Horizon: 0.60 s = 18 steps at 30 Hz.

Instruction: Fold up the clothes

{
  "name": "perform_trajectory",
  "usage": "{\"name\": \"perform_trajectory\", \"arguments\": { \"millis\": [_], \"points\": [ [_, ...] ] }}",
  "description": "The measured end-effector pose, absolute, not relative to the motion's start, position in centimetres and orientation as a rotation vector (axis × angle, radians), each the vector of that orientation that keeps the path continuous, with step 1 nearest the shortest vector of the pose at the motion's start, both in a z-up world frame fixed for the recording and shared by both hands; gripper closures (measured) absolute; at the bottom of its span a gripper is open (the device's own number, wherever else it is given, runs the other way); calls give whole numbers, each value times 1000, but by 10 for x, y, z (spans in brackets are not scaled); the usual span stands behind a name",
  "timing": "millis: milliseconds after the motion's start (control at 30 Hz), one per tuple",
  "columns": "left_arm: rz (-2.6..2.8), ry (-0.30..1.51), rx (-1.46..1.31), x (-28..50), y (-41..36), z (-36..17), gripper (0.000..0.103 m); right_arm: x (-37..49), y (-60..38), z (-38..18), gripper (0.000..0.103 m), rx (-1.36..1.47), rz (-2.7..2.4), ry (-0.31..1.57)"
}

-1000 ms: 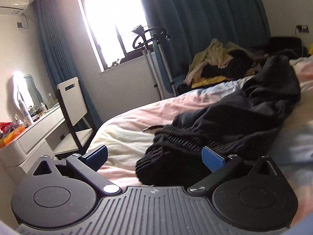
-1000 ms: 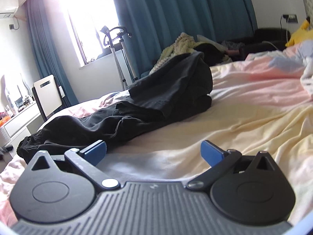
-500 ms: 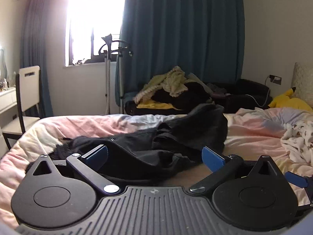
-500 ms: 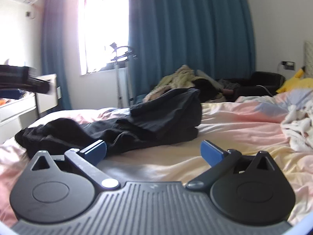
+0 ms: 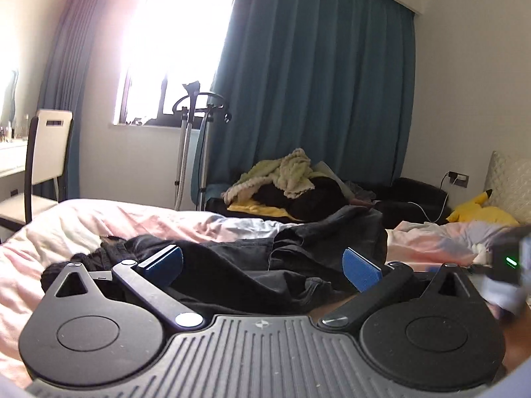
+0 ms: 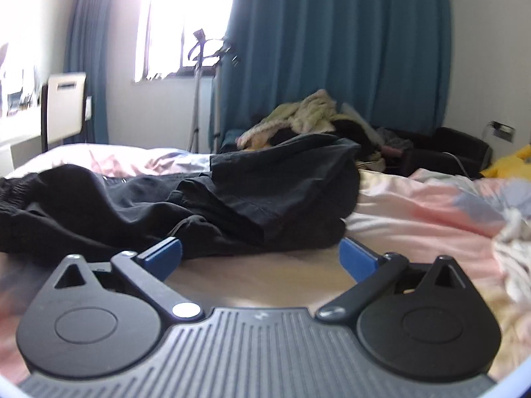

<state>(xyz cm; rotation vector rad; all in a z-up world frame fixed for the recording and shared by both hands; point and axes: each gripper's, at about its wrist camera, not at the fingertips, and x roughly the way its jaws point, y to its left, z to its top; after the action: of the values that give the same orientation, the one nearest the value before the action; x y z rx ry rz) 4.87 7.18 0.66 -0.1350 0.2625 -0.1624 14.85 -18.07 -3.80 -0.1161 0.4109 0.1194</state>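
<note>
A crumpled black garment (image 5: 232, 262) lies across the pink and cream bed (image 5: 83, 222), its ribbed waistband at the left end. My left gripper (image 5: 264, 263) hovers low and open at the garment's near edge, blue pads apart, gripping nothing. In the right wrist view the same garment (image 6: 232, 195) fills the middle, its folded hem just beyond my right gripper (image 6: 260, 254). That gripper's jaws are closing but still wide, with only bare sheet (image 6: 415, 205) between the pads.
A heap of pale and dark clothes (image 5: 285, 179) sits on a dark sofa behind the bed. A steamer stand (image 5: 195, 139) and a white chair (image 5: 46, 152) stand by the window. A yellow plush (image 5: 481, 212) and white patterned cloth (image 6: 514, 232) lie at the right.
Both views have rolled level and swung across the bed. The black garment now sits closer before the right gripper, whose pads stand slightly narrower. The garment itself has not moved.
</note>
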Motion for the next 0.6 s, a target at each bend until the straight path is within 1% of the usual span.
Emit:
{"name": "perform_trajectory", "arguments": {
  "millis": [33,67,167,233,267,300,367,433,467,500,533,600],
  "points": [
    [-201,313,-166,56,76,-1,0,167,-173,-37,12,-152,108,425],
    [-232,371,-216,65,82,-9,0,185,-167,-36,18,-171,95,438],
    [-295,506,-351,89,94,-28,0,235,-144,-37,20,-209,100,462],
    [-306,533,-370,97,97,-33,0,264,-128,-46,21,-217,125,512],
    [-303,534,-371,98,98,-35,0,276,-120,-54,24,-238,143,538],
    [-298,536,-371,99,100,-38,0,288,-112,-62,25,-265,160,563],
    [-296,552,-394,102,102,-44,0,302,-94,-80,25,-366,193,573],
    [-305,578,-437,103,106,-48,0,308,-82,-91,23,-453,222,527],
    [-312,586,-450,103,107,-49,0,312,-78,-96,20,-482,228,525],
    [-319,587,-457,103,108,-48,0,317,-75,-101,13,-510,224,524],
    [-323,588,-456,102,108,-48,0,321,-73,-105,11,-524,207,531],
    [-323,588,-441,100,106,-45,0,327,-74,-109,11,-498,208,561]
  ]
}}
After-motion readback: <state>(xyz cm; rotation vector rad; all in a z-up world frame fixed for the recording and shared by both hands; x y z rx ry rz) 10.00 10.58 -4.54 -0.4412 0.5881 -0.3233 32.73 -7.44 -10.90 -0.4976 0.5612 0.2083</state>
